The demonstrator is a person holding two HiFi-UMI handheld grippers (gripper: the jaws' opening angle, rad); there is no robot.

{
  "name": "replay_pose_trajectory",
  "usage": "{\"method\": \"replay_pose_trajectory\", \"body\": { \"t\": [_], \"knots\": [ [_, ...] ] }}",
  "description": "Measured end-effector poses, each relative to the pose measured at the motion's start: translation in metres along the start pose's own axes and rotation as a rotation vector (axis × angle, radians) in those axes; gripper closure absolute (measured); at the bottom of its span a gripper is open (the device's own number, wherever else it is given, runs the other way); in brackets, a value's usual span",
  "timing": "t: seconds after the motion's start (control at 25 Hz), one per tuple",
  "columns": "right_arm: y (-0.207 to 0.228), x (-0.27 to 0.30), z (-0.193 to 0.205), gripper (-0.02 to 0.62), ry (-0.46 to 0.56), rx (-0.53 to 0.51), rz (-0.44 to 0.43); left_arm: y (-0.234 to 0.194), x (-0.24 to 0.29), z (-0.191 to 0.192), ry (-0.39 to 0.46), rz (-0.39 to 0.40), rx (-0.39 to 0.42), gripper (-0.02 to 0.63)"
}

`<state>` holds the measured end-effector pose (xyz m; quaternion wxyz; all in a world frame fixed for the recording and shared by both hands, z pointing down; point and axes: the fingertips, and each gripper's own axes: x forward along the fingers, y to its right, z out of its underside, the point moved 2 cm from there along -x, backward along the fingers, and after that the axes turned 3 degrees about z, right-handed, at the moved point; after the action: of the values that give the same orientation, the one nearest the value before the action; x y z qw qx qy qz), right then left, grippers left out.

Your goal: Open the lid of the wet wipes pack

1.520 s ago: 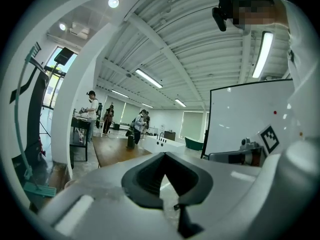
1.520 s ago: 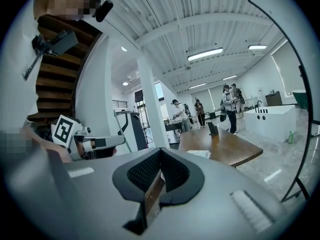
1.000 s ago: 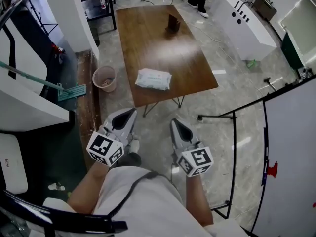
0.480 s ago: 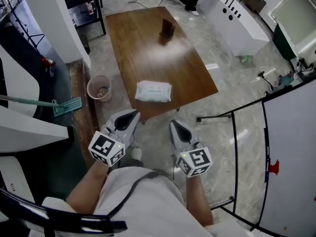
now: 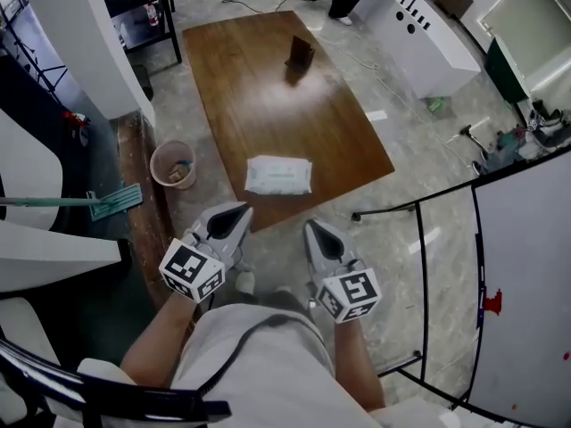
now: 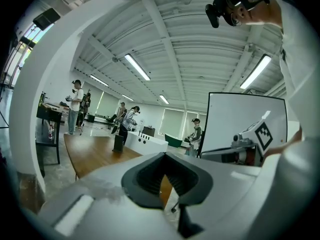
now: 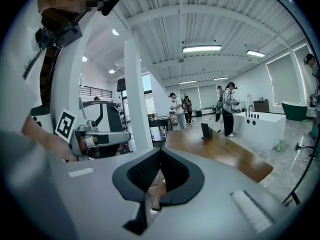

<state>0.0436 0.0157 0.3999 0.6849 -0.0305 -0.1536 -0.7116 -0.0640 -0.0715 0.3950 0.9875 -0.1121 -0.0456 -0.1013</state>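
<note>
The white wet wipes pack (image 5: 278,175) lies flat near the front edge of the brown wooden table (image 5: 259,78), its lid down. Both grippers hang over the floor, short of that edge and apart from the pack. My left gripper (image 5: 239,210) points at the table's near left corner with its jaws together and nothing in them. My right gripper (image 5: 312,228) sits just below and right of the pack, also shut and empty. In the left gripper view the left gripper (image 6: 167,156) shows the tabletop beyond it. The right gripper view shows the right gripper (image 7: 159,151) closed.
A small dark upright object (image 5: 300,53) stands at the table's far end. A pink bin (image 5: 172,163) and a mop (image 5: 107,201) are on the floor to the left. A black metal rail (image 5: 419,212) runs on the right, with a white counter (image 5: 428,34) beyond. People stand far behind.
Both grippers have moved forward toward the table's front edge, still shut. The pack now lies closer to their tips; it has not moved on the table.
</note>
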Motion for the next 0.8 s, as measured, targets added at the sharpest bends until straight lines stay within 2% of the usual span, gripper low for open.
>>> {"method": "replay_pose_trajectory", "body": {
  "t": [0.16,0.48,0.8],
  "knots": [
    [0.005,0.011,0.002,0.586,-0.013,0.008,-0.013,-0.011,0.008,0.008,-0.022,-0.028,-0.006,0.6],
    [0.031,0.052,0.009,0.588,-0.059,-0.049,-0.073,-0.025,0.031,0.027,-0.07,-0.062,-0.01,0.6],
    [0.066,0.101,0.02,0.586,-0.134,-0.101,-0.154,-0.048,0.064,0.061,-0.151,-0.159,-0.028,0.6]
  ]
}}
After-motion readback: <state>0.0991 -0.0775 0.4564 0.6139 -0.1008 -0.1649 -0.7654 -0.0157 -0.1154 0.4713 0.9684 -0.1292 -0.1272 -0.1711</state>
